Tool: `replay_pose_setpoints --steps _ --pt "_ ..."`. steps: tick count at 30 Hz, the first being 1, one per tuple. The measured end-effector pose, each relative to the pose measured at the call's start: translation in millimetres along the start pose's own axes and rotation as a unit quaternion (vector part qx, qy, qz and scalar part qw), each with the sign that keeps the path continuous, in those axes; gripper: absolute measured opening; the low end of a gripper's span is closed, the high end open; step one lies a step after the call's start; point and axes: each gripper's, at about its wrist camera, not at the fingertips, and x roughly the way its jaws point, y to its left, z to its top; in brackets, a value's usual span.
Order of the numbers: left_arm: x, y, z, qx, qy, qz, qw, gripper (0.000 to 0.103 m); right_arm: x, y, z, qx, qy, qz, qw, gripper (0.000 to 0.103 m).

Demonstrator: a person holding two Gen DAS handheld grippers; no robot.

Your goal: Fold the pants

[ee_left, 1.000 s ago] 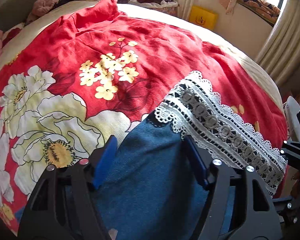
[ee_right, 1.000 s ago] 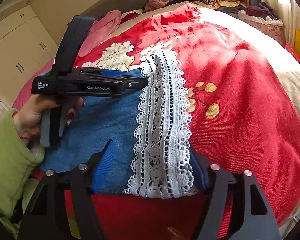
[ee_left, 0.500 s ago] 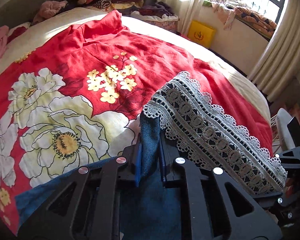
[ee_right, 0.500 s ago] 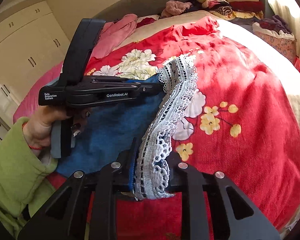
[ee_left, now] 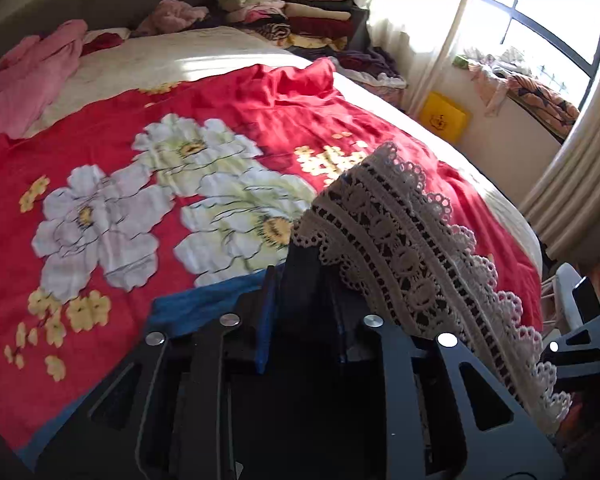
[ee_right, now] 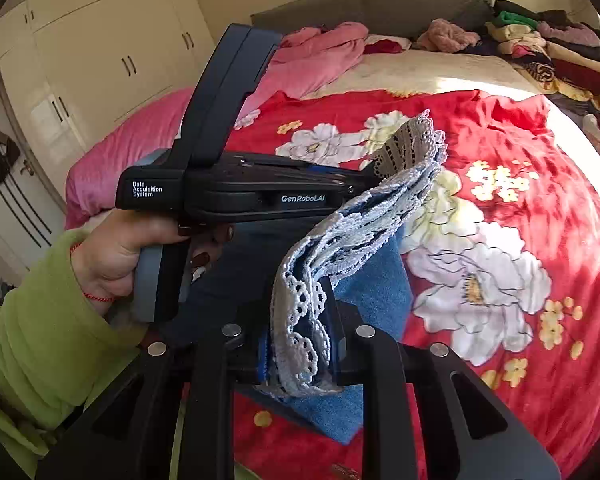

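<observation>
The blue denim pants [ee_right: 376, 284] have a white lace hem [ee_left: 404, 248]. They lie partly on the red floral bedspread [ee_left: 140, 152], with the hem end lifted off it. My left gripper [ee_left: 304, 300] is shut on the denim just beside the lace. My right gripper [ee_right: 300, 344] is shut on the lace hem [ee_right: 308, 320], which stretches up to the left gripper's body [ee_right: 260, 192] seen in the right wrist view. A blue patch of the pants [ee_left: 204, 304] still rests on the bedspread.
Stacks of folded clothes [ee_left: 300, 12] sit at the head of the bed, with pink garments [ee_left: 32, 76] at its far left. A window and curtains [ee_left: 560, 60] are at the right, white wardrobes [ee_right: 112, 52] at the left. A yellow box [ee_left: 444, 116] stands by the wall.
Both grippers went from open around the pants' hem to shut on it, then lifted the hem end up off the bedspread and carried it toward the head of the bed.
</observation>
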Motion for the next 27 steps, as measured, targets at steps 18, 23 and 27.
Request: replay_pose_setpoints --steps 18,23,27 --pt "-73 120 -61 -0.225 -0.069 -0.006 0.9718 0.05 65 85 -12 -0.083 0.079 0.08 0.99 0.035" --pt "-43 106 -66 -0.224 -0.029 -0.028 0.9737 0.053 36 41 6 -0.046 0.022 0.021 0.998 0.048" --pt "-25 97 -67 -0.216 -0.006 -0.011 0.9764 0.061 33 -6 19 -0.003 0.008 -0.04 0.999 0.05"
